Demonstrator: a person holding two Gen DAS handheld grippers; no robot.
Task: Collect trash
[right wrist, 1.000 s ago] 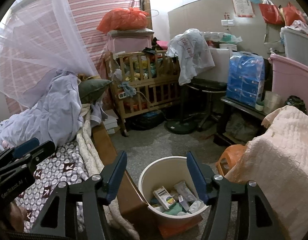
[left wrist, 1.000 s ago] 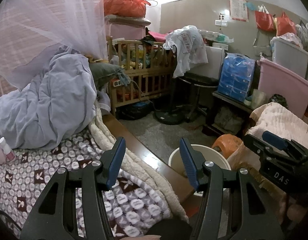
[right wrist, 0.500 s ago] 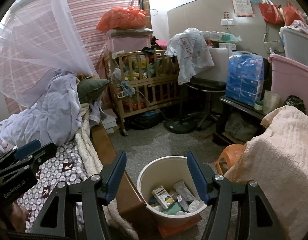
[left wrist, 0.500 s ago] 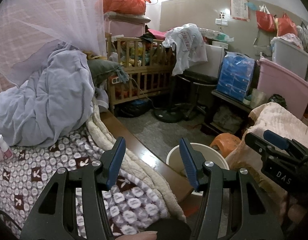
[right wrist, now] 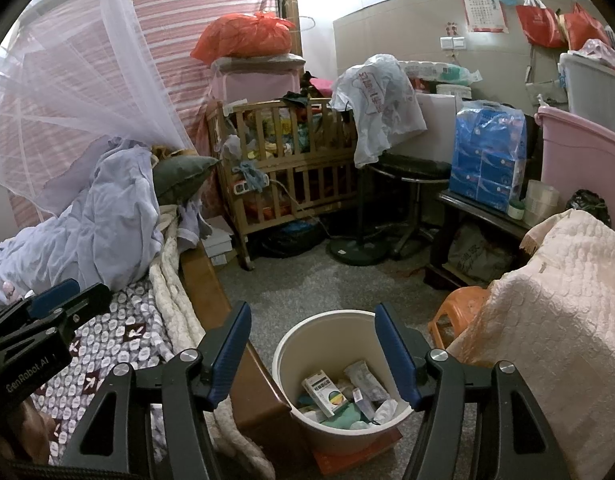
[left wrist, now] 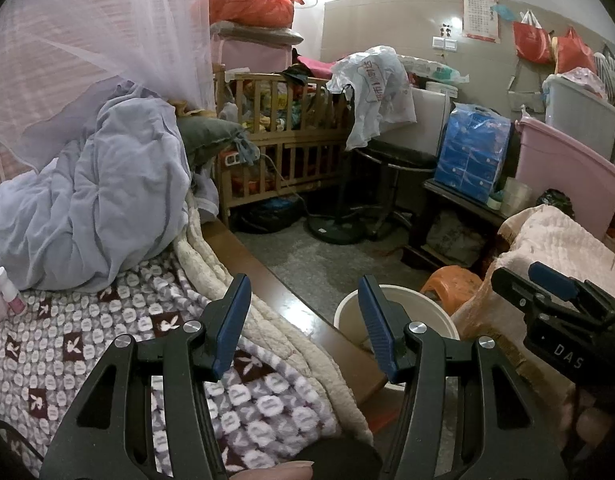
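Bucket (right wrist: 343, 376) on floor beside bed (right wrist: 119, 320), holding box (right wrist: 322, 391) and wrappers. Right gripper (right wrist: 313, 350) above it, jaws released, empty. Left gripper (left wrist: 303, 326) over bed edge, jaws released, empty.

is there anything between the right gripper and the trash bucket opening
Nothing visible. The right gripper is open and empty, and past its fingers the white bucket on the floor has an uncovered mouth, with boxes and wrappers already inside. The bed frame runs alongside it, not across.
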